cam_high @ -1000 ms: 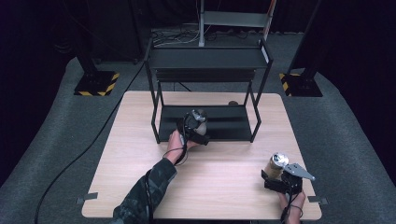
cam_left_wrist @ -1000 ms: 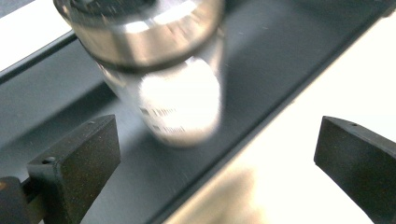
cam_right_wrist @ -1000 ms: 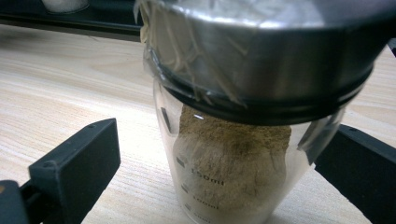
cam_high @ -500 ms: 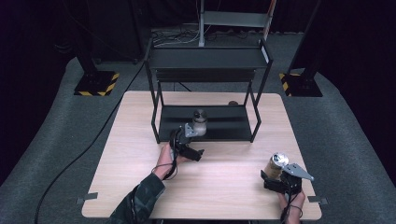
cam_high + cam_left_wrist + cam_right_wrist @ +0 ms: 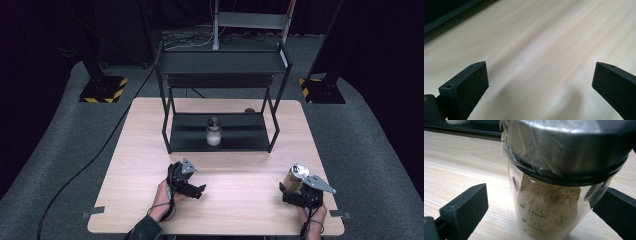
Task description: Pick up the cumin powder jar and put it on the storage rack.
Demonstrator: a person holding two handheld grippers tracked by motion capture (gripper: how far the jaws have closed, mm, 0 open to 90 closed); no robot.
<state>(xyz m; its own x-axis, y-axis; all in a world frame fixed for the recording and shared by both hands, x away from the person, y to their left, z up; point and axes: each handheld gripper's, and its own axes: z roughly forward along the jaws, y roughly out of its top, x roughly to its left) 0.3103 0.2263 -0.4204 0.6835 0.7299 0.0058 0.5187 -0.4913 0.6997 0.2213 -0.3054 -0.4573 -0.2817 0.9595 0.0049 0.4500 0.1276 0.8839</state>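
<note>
Right tool (image 5: 292,192): jaws spread wide either side of clear glass beaker of brown powder with foil-and-film cap (image 5: 559,195), standing on pale wooden bench (image 5: 240,175) near its front right corner; jaws not touching glass. Left tool (image 5: 540,82): wide open, empty, over bare bench. Second capped jar (image 5: 214,132): on black metal rack's lower shelf (image 5: 240,142). Risk: an uneven closure may tip the top-heavy beaker, or slip on smooth glass.

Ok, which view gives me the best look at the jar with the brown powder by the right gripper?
The right gripper view: the jar stands close between the open jaws, showing its metal lid, brown powder and volume marks. The high view shows the same jar small, in front of the right gripper. The left gripper view faces bare table.
</note>
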